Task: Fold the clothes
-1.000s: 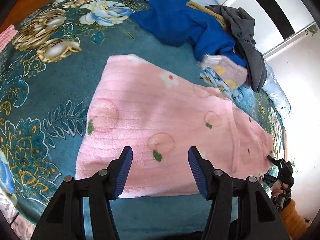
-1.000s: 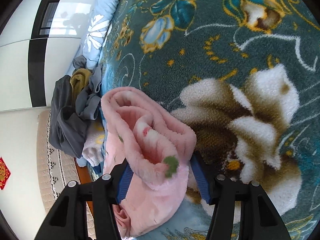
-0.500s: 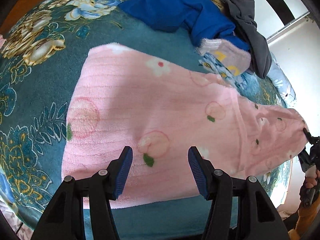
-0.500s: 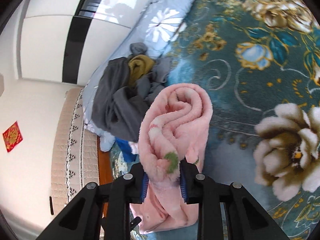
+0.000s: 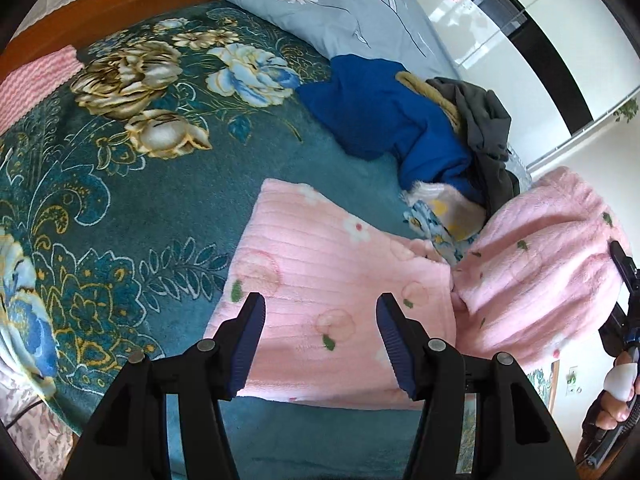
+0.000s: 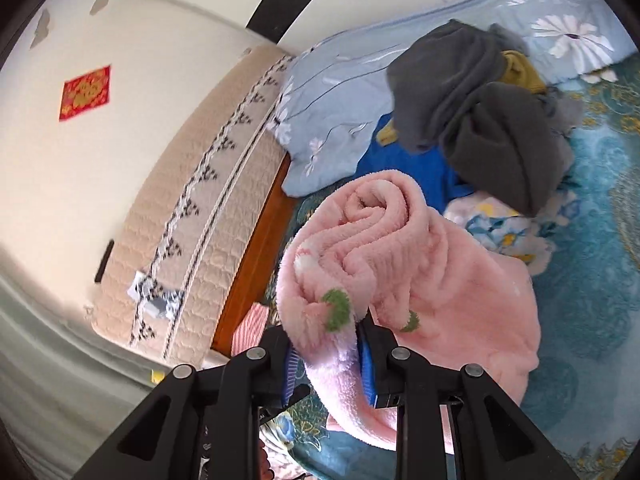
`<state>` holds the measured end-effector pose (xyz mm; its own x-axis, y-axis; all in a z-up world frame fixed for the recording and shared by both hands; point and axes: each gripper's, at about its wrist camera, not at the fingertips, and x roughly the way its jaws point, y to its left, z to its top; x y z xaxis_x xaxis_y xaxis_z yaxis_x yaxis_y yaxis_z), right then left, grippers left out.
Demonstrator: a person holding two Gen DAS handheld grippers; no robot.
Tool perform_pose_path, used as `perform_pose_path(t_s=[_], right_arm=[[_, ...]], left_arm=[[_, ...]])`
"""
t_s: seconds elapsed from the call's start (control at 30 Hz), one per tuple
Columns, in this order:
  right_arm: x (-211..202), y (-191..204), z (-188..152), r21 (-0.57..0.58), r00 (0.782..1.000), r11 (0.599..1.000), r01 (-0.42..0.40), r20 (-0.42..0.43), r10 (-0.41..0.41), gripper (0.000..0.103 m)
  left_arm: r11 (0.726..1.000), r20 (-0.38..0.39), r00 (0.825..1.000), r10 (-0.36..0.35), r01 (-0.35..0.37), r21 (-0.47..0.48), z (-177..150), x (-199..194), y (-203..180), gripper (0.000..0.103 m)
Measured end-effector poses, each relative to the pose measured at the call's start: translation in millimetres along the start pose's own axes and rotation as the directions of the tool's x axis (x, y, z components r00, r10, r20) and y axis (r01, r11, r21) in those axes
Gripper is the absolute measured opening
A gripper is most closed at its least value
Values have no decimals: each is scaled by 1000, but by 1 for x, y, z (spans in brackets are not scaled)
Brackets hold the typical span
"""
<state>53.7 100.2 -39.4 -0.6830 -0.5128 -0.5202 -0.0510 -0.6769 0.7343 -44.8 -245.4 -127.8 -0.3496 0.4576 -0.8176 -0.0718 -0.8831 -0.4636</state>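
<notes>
A pink fleece garment (image 5: 332,280) with peach prints lies on the teal floral blanket (image 5: 120,184). Its right end (image 5: 560,264) is lifted off the bed and arches back over the flat part. My right gripper (image 6: 326,354) is shut on that bunched end (image 6: 360,248); a hand holds this gripper at the right edge of the left wrist view (image 5: 624,280). My left gripper (image 5: 320,336) hovers open over the garment's near edge, with nothing between its fingers.
A heap of clothes sits behind the garment: a blue top (image 5: 384,112), grey pieces (image 6: 480,120), a mustard item (image 6: 516,68) and a pale printed one (image 5: 444,208). A light blue pillow (image 5: 344,12), wooden bed frame (image 6: 252,256) and quilted headboard (image 6: 192,216) bound the far side.
My right gripper shut on the garment's end, then lifted and carried it up and back over the flat part. The left gripper stayed open and drew back slightly.
</notes>
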Motion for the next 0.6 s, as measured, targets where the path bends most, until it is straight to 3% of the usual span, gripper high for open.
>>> perform_pose_path(t_s=[0.17, 0.3, 0.43, 0.6], right_arm=[[75, 42, -19, -108, 990, 994, 22, -138, -37, 27], [132, 52, -38, -176, 964, 982, 74, -241, -116, 28], [181, 45, -60, -213, 913, 968, 131, -354, -201, 28], [226, 33, -87, -253, 830, 953, 165, -487, -272, 30]], left_arm=[[995, 31, 999, -12, 15, -98, 0, -10, 22, 59], [978, 47, 997, -56, 64, -200, -3, -14, 40, 59], [951, 57, 995, -82, 96, -293, -5, -15, 59, 59], [913, 71, 994, -81, 102, -394, -12, -17, 81, 59]])
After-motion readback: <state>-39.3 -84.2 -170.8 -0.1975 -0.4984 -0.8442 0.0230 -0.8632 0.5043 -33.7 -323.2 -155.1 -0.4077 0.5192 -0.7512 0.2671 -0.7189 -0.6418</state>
